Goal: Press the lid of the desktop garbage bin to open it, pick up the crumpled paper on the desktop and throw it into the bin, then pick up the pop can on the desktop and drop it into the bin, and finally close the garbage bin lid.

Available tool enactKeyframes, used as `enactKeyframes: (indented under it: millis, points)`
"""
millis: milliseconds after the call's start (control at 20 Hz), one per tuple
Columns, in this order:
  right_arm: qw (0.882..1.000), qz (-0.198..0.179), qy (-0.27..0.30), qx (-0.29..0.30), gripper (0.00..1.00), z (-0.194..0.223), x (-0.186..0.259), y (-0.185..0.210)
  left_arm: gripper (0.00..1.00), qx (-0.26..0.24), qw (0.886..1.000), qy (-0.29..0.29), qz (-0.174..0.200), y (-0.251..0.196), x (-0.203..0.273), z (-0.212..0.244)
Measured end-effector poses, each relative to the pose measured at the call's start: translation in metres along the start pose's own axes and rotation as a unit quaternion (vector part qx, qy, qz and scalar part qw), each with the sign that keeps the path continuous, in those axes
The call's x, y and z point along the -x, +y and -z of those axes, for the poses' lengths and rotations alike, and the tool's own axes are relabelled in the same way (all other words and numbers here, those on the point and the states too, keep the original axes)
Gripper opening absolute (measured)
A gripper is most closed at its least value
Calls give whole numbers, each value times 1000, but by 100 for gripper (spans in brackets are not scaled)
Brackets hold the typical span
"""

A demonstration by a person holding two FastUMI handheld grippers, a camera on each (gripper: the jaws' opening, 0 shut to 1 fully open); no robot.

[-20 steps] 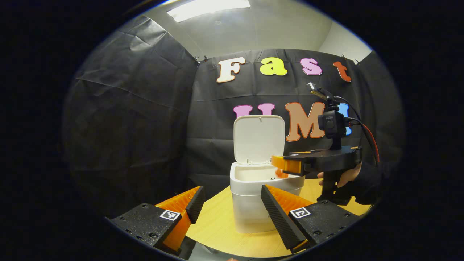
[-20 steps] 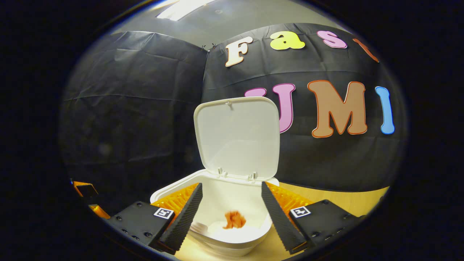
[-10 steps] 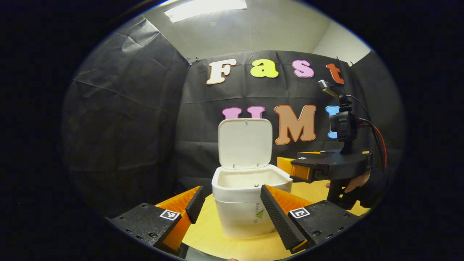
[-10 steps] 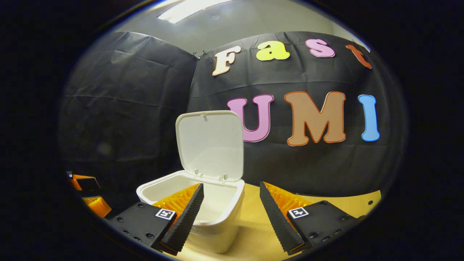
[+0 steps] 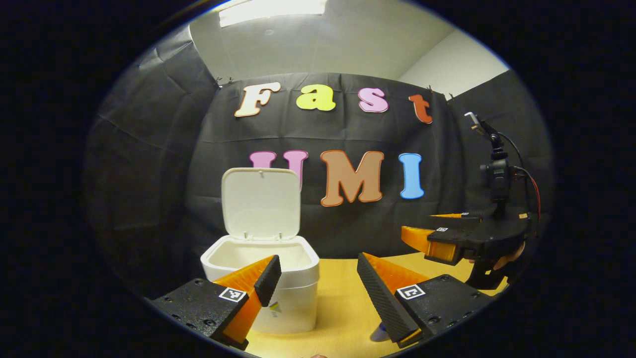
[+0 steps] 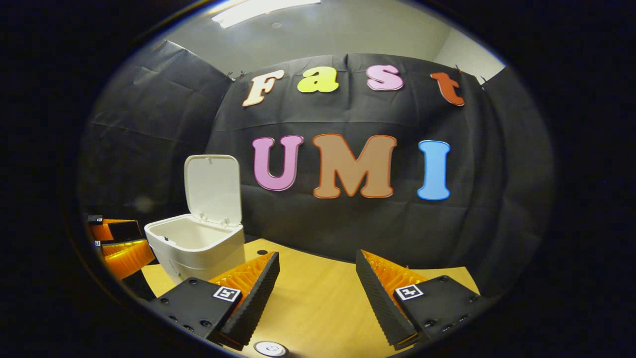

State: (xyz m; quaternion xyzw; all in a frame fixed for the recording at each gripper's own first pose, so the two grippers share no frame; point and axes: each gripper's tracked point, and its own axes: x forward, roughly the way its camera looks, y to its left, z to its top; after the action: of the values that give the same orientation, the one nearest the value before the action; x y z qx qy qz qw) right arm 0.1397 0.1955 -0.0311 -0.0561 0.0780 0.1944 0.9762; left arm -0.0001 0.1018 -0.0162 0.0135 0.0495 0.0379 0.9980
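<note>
Bin stands on the counter, lid upright. Left tongs gape beside the bin; right tongs, right of it, gape empty.

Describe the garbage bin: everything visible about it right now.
The garbage bin is a small white box with rounded corners, apparently plastic. Its lid is open, standing about upright on two hinges at the back rim, inner face towards the cameras. The inside walls that show look bare white; the bottom is out of sight. A small mark sits on the front wall. It stands upright on the yellow wooden table, close to the black cloth wall. Neither gripper touches it.
</note>
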Motion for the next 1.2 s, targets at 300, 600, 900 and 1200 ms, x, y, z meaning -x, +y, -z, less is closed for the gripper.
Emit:
enactKeyframes:
  millis: [300,600,900,1200]
  points:
    - [996,88,6,-26,97,19,57,-94,94,-1,998,0,63,-68,-22,3]
    - [987,151,28,-48,97,45,103,-156,94,-4,993,25,112,-121,-38,30]
    - [979,186,56,-63,97,71,130,-190,94,-4,986,95,136,-151,-40,97]
    - [975,199,84,-53,97,91,145,-204,94,-22,975,175,135,-160,-30,180]
